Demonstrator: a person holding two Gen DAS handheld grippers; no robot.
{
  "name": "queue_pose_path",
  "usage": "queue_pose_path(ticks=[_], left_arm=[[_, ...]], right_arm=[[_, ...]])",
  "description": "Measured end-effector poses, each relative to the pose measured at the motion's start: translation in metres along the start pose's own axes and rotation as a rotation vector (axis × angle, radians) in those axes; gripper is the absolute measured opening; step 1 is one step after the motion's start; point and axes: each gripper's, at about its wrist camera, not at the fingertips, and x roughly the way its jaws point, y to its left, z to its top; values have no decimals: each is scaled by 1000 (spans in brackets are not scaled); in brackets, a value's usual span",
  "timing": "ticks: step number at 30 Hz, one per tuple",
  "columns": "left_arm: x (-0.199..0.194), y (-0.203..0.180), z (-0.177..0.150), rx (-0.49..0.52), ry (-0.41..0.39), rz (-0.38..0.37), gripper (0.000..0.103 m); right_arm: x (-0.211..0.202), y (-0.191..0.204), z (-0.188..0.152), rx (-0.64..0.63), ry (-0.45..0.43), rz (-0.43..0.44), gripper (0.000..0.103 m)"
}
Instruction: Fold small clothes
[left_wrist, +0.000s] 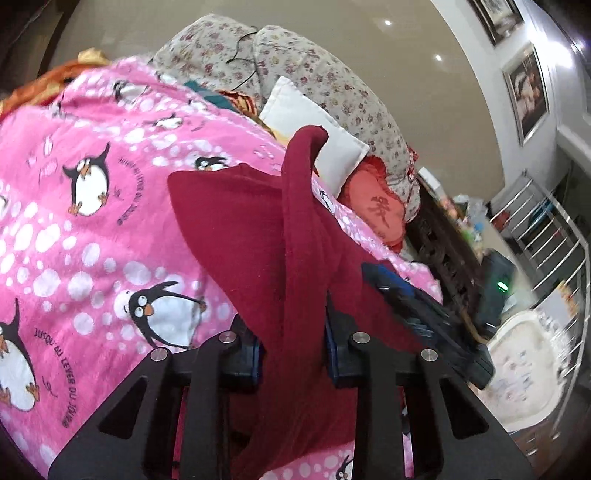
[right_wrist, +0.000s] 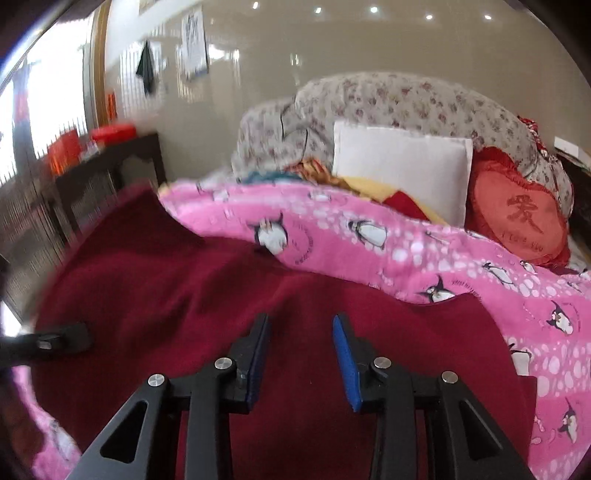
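Observation:
A dark red garment (left_wrist: 258, 236) lies on a pink penguin blanket (left_wrist: 74, 221). In the left wrist view a bunched fold of it runs up between the jaws of my left gripper (left_wrist: 293, 339), which is shut on the cloth and lifts it. My right gripper (left_wrist: 424, 317) shows there at the right, over the garment's edge. In the right wrist view the garment (right_wrist: 184, 295) spreads flat over the blanket (right_wrist: 406, 251). My right gripper (right_wrist: 301, 354) is open just above the cloth, holding nothing. The left gripper's tip (right_wrist: 62, 341) shows at the far left.
A white pillow (right_wrist: 399, 166), a red heart cushion (right_wrist: 517, 214) and a floral duvet (right_wrist: 406, 103) lie at the bed's far end. A dark wooden table (right_wrist: 103, 162) stands at the left; a metal rack (left_wrist: 546, 229) stands beside the bed.

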Motion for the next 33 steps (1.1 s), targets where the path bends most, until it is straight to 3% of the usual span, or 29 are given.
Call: queue_pose_path(ticks=[3,8,11,15,18,20,23,25,26,28,31,33], left_arm=[[-1,-20,-3,39,12,5,24],[-4,-62,-6,104,22,25,24],[2,-87,-9,141,37,44,24],[17,-122,-22,186,66,42,24],[34,-145,-36,234,82,51,24],[52,-152,-45,230,107,42,24],[80,-157,-63,222,167,36,25],[90,-163,-76,262,187,55,33],[91,-168,-83,285,200,56,37],[84,-173,-88,284,221,-20,53],[59,-183,-89,291,238,-123,60],[38,-186,-91,335,202,-108,61]], right_arm=[[19,-12,-7,70,16,45,34],[-23,-48,4,247,-40,167,35],[-52,-65,11,311,-87,194,49],[-60,-79,9,320,-9,234,50],[-70,-107,-8,431,-9,288,50],[-74,-131,-21,562,-45,367,51],[-65,-156,-41,765,-66,562,61],[-54,-163,-54,869,-56,664,64],[-54,-164,-55,881,-67,674,64],[-56,-165,-59,895,-96,699,65],[-60,-165,-61,907,-108,715,72],[-64,-162,-61,885,-94,706,72]])
